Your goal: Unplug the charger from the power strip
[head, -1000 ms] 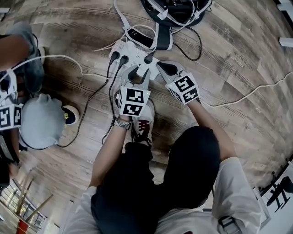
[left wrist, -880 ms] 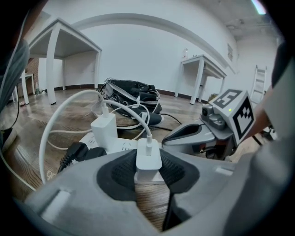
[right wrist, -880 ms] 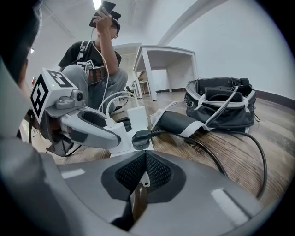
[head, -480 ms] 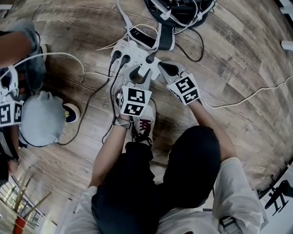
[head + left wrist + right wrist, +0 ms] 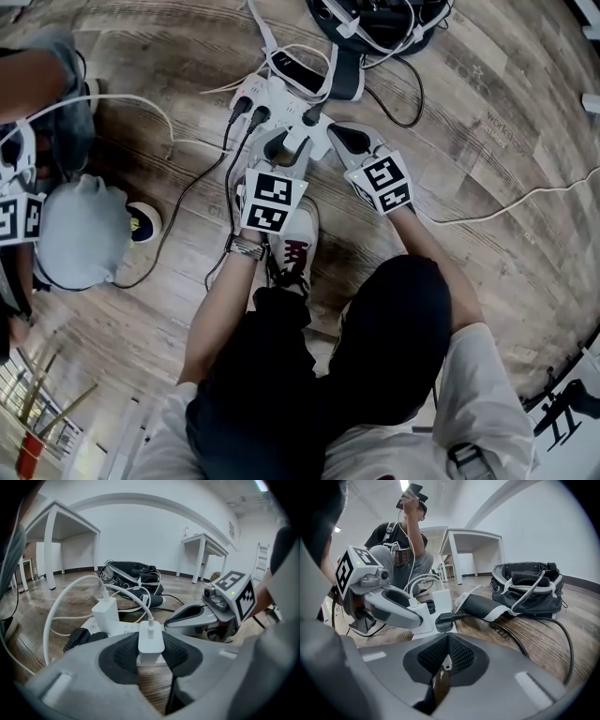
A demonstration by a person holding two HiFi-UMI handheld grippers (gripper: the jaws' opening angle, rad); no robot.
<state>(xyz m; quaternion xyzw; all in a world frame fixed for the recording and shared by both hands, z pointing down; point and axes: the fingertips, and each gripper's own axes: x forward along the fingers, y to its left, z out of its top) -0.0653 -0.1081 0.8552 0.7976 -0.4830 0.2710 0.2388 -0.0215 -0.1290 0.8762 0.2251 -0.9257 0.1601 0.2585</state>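
We see the power strip (image 5: 274,97) on the floor (image 5: 487,187), with the bag (image 5: 375,21) behind it. The charger (image 5: 151,641) stands on the strip's near end, between the pads of the left gripper (image 5: 284,150); the right gripper (image 5: 332,139) is just right of it.

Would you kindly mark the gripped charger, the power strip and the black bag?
gripped charger (image 5: 151,641): left gripper view, front face.
power strip (image 5: 123,629): left gripper view, top face.
black bag (image 5: 529,590): right gripper view, side wall.

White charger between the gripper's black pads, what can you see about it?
The white charger is a small, smooth plastic block standing upright in the white power strip. A white cable plugs into its top and loops away. The left gripper squeezes its sides with black pads.
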